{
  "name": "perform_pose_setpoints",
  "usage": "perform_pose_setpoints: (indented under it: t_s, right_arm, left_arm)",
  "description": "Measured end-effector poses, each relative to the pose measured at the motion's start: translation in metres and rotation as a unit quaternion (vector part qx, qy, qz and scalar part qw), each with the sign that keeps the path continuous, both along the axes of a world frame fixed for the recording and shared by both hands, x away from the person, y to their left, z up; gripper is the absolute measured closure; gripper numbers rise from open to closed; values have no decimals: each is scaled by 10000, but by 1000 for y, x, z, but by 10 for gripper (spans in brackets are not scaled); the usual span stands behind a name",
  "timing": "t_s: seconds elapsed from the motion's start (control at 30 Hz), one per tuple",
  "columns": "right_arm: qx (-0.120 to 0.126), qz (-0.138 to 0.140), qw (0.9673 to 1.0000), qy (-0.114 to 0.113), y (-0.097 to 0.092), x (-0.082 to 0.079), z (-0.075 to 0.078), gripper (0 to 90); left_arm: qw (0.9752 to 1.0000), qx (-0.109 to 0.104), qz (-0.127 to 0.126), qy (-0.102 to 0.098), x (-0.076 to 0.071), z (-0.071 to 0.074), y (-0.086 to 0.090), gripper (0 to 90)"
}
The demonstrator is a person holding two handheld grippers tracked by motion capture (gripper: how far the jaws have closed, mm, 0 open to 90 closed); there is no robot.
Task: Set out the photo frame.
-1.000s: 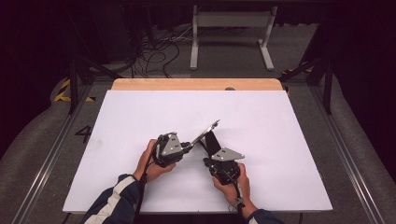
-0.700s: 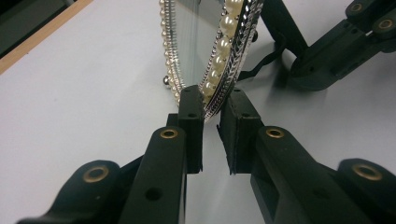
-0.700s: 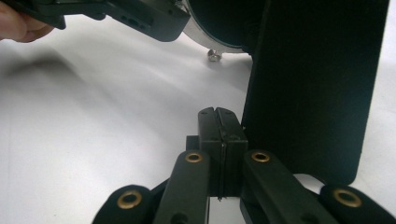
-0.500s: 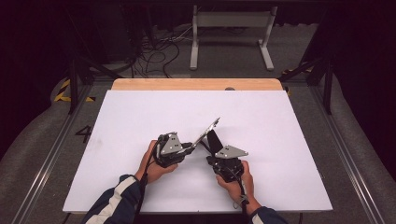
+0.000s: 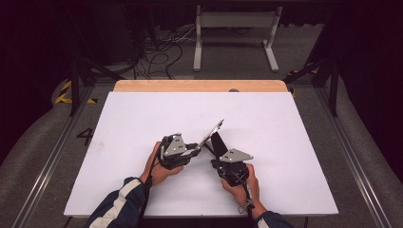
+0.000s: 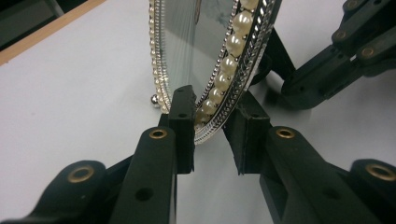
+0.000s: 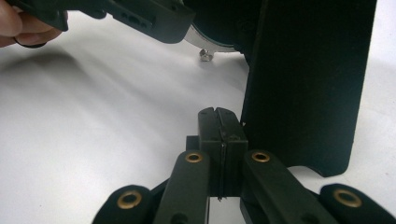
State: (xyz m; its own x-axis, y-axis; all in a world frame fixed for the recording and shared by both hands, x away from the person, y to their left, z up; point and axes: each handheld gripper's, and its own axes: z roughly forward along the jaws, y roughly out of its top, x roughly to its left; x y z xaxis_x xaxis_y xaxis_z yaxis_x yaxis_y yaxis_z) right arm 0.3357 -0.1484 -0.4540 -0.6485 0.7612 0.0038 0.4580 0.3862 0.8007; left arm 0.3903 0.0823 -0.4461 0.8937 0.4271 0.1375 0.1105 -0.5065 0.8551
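A framed glass panel (image 5: 214,132) with a pearl and silver rim (image 6: 233,42) stands tilted on the white table (image 5: 142,114), propped by its black back stand (image 7: 308,84). My left gripper (image 5: 202,146) comes in from the left, and its fingers (image 6: 183,116) straddle the frame's lower rim. The jaws have just been opening: the rim lies between them, with a gap at the right pad. My right gripper (image 5: 219,151) sits behind the frame. Its jaws (image 7: 219,114) are shut together with nothing held, right beside the black stand.
The white table top has a wooden strip (image 5: 199,85) along its far edge. Beyond it stand a metal stand (image 5: 235,33) and loose cables (image 5: 157,52) on the floor. The person's hands and striped sleeve (image 5: 123,199) enter from the bottom.
The frame's top edge has shifted slightly up and to the right. Both hands have kept their places.
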Motion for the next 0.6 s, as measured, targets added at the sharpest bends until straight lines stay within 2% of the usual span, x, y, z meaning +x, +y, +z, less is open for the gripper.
perform_pose_setpoints:
  t_s: [0.03,0.1,0.6]
  right_arm:
    - [2,2,10000,2,0,0,0,900]
    - [18,-3,10000,2,-1,0,2,900]
    - [9,-31,10000,74,-8,2,5,900]
  left_arm:
    - [9998,149,6,-106,-1,1,-1,744]
    - [9996,244,56,-153,-4,3,-2,750]
    - [9988,423,-66,-223,-12,8,-3,761]
